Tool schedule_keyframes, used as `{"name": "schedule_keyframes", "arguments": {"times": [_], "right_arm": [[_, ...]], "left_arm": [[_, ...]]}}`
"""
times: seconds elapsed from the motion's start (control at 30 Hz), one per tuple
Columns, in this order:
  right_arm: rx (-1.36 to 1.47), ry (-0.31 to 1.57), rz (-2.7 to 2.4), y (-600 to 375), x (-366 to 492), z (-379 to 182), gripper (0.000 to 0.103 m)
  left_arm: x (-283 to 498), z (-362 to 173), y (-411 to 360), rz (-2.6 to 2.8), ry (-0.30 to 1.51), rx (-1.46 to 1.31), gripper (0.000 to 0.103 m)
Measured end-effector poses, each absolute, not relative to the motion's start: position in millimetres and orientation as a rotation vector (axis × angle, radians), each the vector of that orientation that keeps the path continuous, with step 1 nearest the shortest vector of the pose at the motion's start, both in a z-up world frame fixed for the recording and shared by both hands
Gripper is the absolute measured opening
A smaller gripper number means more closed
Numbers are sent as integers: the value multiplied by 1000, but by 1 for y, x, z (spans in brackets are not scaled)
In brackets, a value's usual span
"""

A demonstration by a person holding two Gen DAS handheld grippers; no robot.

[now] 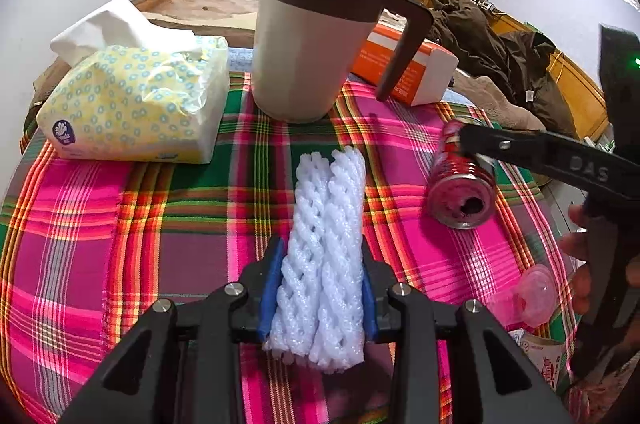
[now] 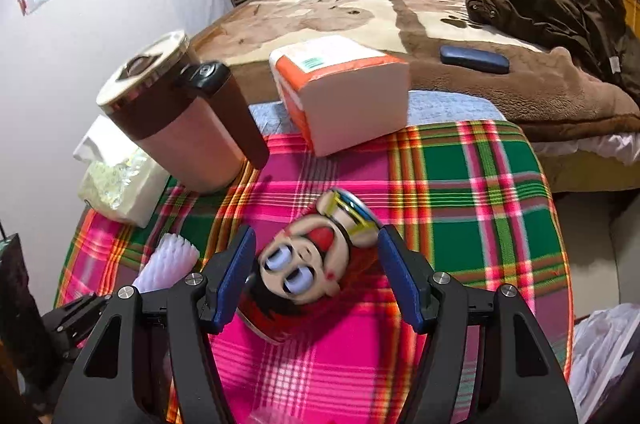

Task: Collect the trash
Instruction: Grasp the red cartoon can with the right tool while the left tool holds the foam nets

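The can (image 2: 308, 264) is lying on its side and could be rolling away if the right tongs (image 2: 316, 276) are closing off-centre. Those tongs are standing wide, straddling the can without gripping it. The left tongs (image 1: 320, 288) are pinching the foam net (image 1: 324, 256), which is sticking out ahead between the pads.

foam net (image 1: 324, 264) near end hidden under fingers, can (image 2: 308, 272) motion-blurred, tissue pack (image 2: 120, 183) half hidden behind mug (image 2: 180, 115)
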State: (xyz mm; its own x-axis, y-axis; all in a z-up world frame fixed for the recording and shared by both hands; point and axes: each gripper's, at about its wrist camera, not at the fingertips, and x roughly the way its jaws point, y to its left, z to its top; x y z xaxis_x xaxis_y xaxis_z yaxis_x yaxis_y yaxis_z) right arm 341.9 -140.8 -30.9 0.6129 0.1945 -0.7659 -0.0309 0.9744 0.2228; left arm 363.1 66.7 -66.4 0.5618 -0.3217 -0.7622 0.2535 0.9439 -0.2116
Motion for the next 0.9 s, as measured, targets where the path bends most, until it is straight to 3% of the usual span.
{"name": "schedule_keyframes", "arguments": {"times": [0.13, 0.33, 0.67, 0.9], "right_arm": [[144, 923, 132, -129, 347, -34, 65], [26, 924, 104, -116, 348, -32, 65], [-12, 984, 51, -118, 352, -37, 65], [21, 1013, 67, -128, 355, -40, 65]], "left_arm": [[366, -65, 67, -358, 919, -86, 44], [373, -65, 54, -337, 921, -39, 47], [369, -65, 59, -319, 920, -66, 47], [369, -65, 56, -311, 921, -70, 39]]}}
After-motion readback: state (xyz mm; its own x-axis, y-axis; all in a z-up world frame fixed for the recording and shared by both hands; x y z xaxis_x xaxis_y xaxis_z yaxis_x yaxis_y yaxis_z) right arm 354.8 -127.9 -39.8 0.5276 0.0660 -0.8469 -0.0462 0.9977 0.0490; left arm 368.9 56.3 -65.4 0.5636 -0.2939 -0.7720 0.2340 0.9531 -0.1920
